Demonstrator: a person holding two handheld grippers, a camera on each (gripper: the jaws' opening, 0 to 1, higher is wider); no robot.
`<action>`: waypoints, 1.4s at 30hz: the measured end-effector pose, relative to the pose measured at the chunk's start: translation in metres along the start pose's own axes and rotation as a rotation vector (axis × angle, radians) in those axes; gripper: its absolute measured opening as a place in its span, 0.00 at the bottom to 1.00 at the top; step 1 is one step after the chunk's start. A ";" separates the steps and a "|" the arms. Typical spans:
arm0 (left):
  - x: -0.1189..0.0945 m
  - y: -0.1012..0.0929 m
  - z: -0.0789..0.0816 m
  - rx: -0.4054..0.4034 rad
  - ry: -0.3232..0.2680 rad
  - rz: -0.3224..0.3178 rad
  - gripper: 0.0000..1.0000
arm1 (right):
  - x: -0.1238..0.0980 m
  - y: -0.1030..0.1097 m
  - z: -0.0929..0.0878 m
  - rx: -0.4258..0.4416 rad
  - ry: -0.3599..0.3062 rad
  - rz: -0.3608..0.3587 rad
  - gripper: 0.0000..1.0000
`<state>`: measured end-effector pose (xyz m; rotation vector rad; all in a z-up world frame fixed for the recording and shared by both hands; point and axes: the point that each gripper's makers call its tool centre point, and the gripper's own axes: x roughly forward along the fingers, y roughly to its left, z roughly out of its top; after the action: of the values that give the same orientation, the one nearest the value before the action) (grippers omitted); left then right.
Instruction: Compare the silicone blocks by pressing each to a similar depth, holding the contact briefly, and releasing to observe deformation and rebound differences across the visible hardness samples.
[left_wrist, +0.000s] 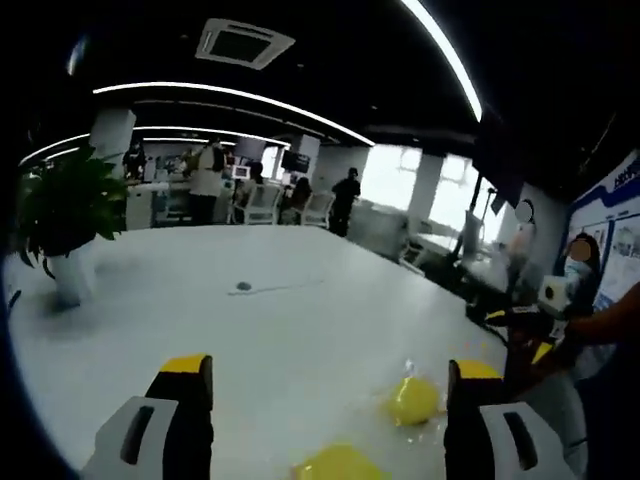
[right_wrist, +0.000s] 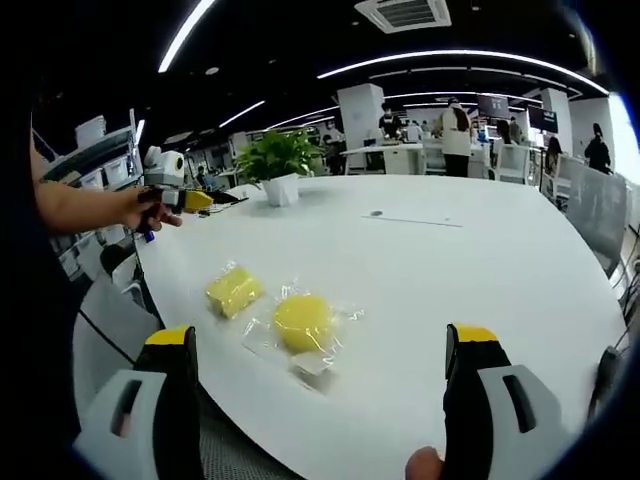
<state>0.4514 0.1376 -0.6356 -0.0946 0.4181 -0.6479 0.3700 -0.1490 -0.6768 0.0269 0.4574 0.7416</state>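
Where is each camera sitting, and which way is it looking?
Left gripper view: rides on the left claw, low over the white table, looking across it toward a potted plant; its open jaws rise from below.
Right gripper view: rides on the right claw at the table's edge, looking down at two wrapped yellow blocks; a hand holds the other claw at left.
Shared: table, plant, yellow blocks.

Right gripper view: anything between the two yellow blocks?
Nothing solid. Between the square block and the round block lie only bare white table and the edge of clear wrapping.
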 end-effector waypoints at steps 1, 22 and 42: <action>-0.007 -0.002 -0.004 -0.010 0.004 -0.004 1.00 | -0.001 -0.001 0.000 0.007 -0.004 -0.005 0.97; -0.092 -0.001 -0.061 -0.029 0.004 0.085 1.00 | -0.008 -0.011 -0.012 -0.010 0.034 -0.020 0.97; -0.113 -0.012 -0.079 -0.001 0.005 0.087 1.00 | -0.013 0.003 -0.027 -0.035 0.044 0.018 0.97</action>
<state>0.3315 0.2001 -0.6660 -0.0753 0.4247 -0.5625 0.3481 -0.1591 -0.6956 -0.0180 0.4862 0.7692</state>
